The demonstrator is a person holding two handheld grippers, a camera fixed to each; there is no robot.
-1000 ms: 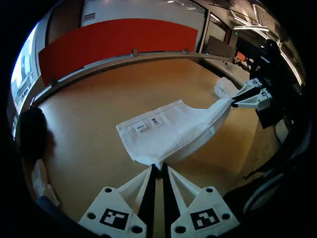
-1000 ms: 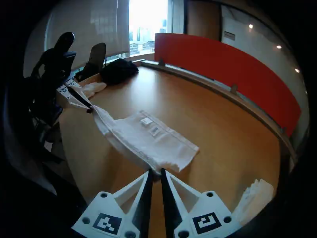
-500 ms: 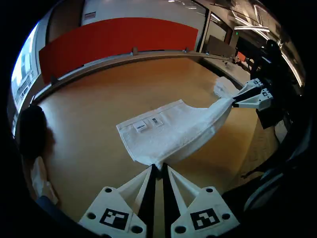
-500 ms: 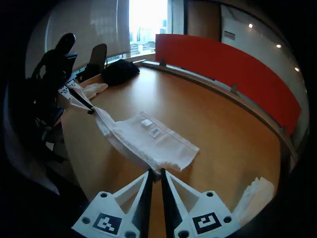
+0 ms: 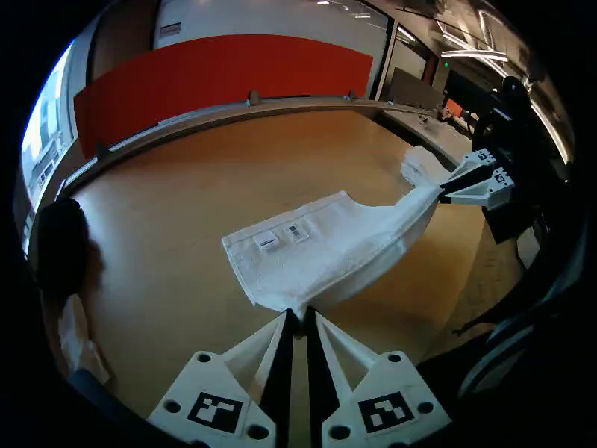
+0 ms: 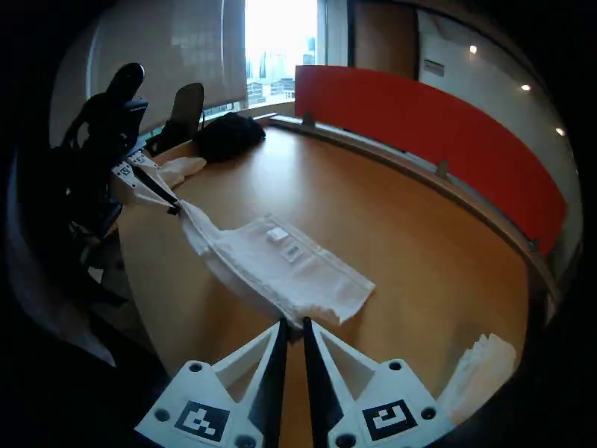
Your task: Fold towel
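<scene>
On the table: a white towel (image 5: 328, 243) lies mostly flat on the wood, near the front edge, with two small labels (image 5: 280, 235) facing up on its far part.
Towel corners: the two near corners are raised off the surface and held apart. The cloth between them sags in a soft, rumpled fold.
Left gripper (image 5: 298, 313): its fingers are clenched on one raised corner.
Right gripper (image 6: 293, 322): its fingers are clenched on the other corner.
Table (image 5: 172, 187): wide, curved, glossy orange-brown wood.
Also on it: a black bag (image 6: 227, 134) at the window end, a white cloth (image 6: 179, 166) beside it, and another crumpled cloth (image 6: 477, 369) near the edge.
Room: a red partition (image 5: 224, 71) runs along the table's far side. Beyond it are a bright window (image 6: 280, 45), black chairs (image 6: 183, 104) and strip lights (image 5: 470, 52) overhead.
</scene>
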